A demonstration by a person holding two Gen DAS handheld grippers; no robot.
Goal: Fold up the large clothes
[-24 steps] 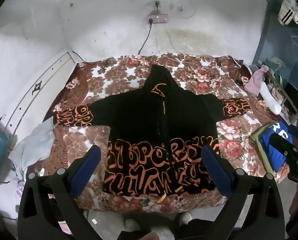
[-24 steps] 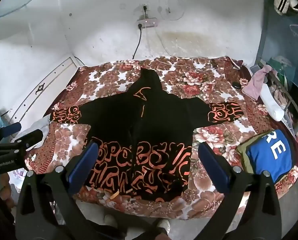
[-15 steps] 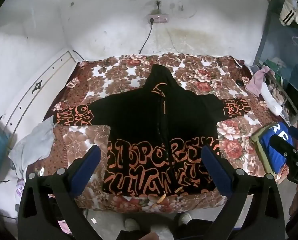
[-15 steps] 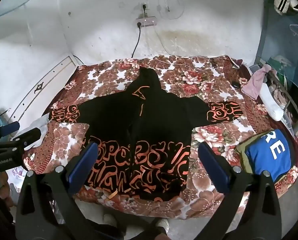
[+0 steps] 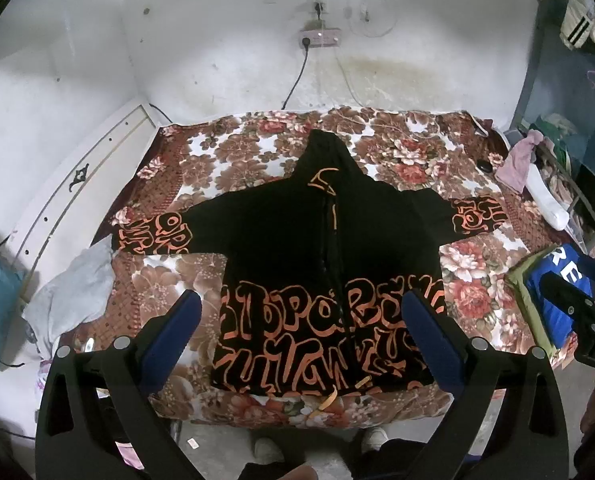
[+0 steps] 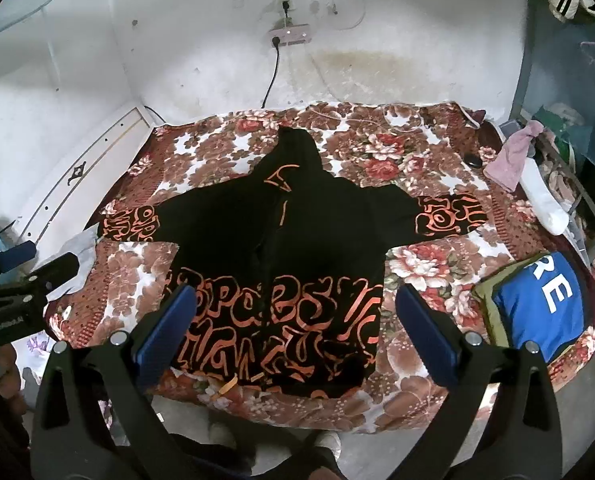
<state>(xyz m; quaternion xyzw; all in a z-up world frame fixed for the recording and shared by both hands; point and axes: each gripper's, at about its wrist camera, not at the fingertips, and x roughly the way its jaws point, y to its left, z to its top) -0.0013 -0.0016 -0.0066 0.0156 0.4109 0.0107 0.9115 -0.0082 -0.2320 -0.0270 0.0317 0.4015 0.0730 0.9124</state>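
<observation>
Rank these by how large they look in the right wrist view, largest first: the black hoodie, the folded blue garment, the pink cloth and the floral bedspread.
1. floral bedspread
2. black hoodie
3. folded blue garment, though it lies nearer the camera, which may flatter it
4. pink cloth, lying farther off

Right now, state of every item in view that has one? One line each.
Black hooded jacket with orange lettering: unfolded, spread flat on the bed, sleeves out to both sides, hood pointing at the wall.
Blue garment with white letters: folded, on the bed's corner.
Grey cloth: crumpled, at the bed's edge.
Pink cloth: bunched, at the far corner.
Black wall plug: plugged in.
Left tongs: open, empty.
Right tongs: open, empty.
</observation>
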